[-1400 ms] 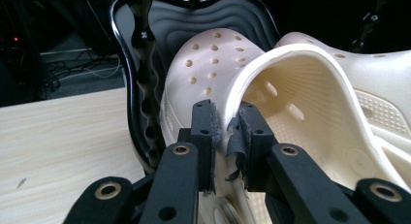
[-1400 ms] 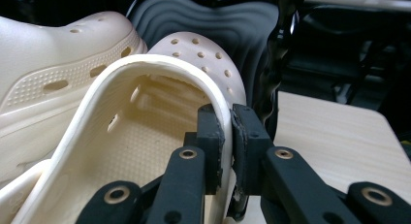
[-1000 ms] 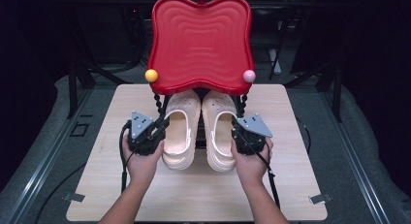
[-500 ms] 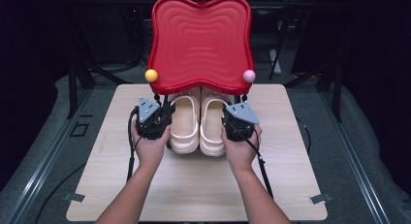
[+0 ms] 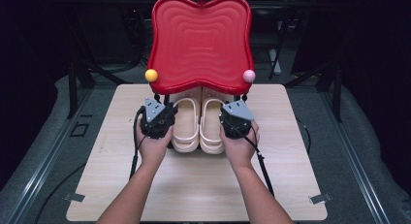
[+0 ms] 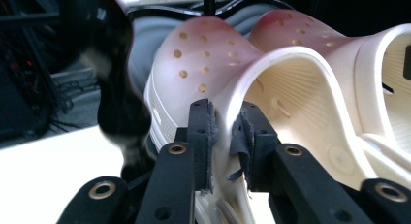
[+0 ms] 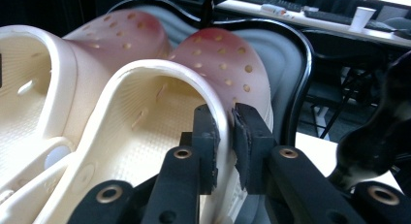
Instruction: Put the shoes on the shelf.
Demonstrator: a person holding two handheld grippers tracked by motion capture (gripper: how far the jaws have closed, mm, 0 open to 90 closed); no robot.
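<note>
- Two cream clogs [image 5: 199,127] lie side by side on the bench [image 5: 291,185], toes under a red tray [image 5: 199,42].
- Left claw [image 5: 167,118] and right claw [image 5: 227,121] flank their outer sides.

red tray [image 5: 201,40] raised on stand | yellow ball [image 5: 151,75], pink ball [image 5: 249,75] (front corners) | wooden table [image 5: 194,185]

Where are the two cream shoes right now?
In the high view the cream shoes sit side by side mid-table, toes tucked under the red tray, between the left claw and right claw.
</note>
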